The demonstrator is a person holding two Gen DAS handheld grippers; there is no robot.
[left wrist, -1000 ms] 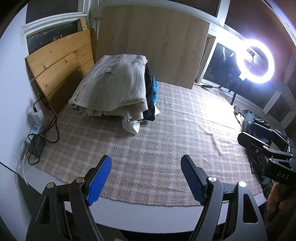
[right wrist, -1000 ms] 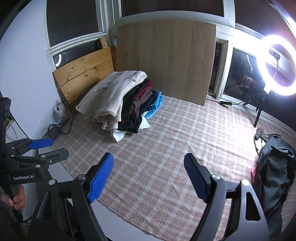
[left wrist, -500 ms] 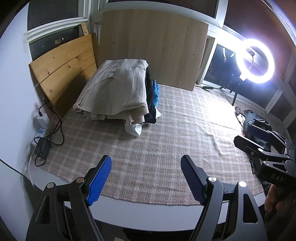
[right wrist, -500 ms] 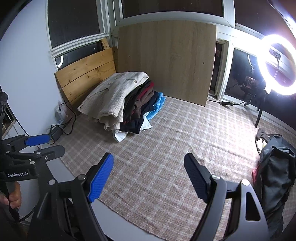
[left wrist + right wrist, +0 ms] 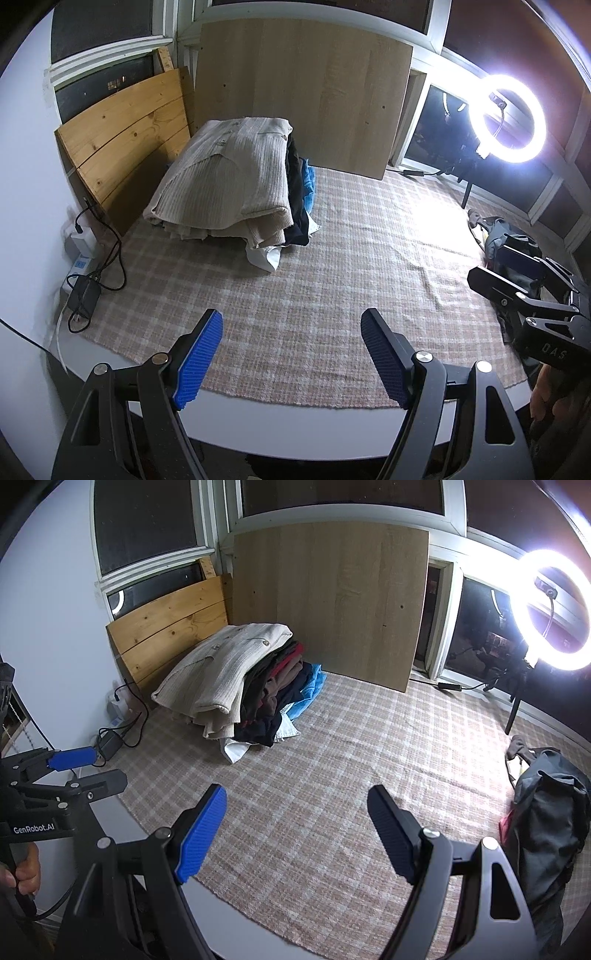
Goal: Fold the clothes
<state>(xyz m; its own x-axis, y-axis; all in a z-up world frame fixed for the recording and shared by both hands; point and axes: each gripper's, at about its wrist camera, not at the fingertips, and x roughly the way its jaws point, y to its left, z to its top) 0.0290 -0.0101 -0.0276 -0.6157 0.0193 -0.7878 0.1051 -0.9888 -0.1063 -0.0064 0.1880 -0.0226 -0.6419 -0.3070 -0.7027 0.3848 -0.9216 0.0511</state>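
Note:
A pile of folded clothes (image 5: 236, 188) lies at the far left of a checked cloth (image 5: 332, 277), a beige ribbed cardigan on top, dark, red and blue garments under it. It also shows in the right wrist view (image 5: 243, 686). My left gripper (image 5: 291, 354) is open and empty above the cloth's near edge. My right gripper (image 5: 297, 830) is open and empty, also over the near part of the cloth (image 5: 351, 775). Each gripper shows at the edge of the other's view: the right one (image 5: 524, 302), the left one (image 5: 70, 768).
Wooden boards (image 5: 295, 88) lean against the windows behind the pile. A power strip with cables (image 5: 85, 280) lies at the left edge. A lit ring light (image 5: 506, 118) stands at the far right. A dark bag (image 5: 546, 812) lies at the cloth's right edge.
Both grippers have drawn back and up a little, so the pile sits lower and further from them in view. Both stay open and empty.

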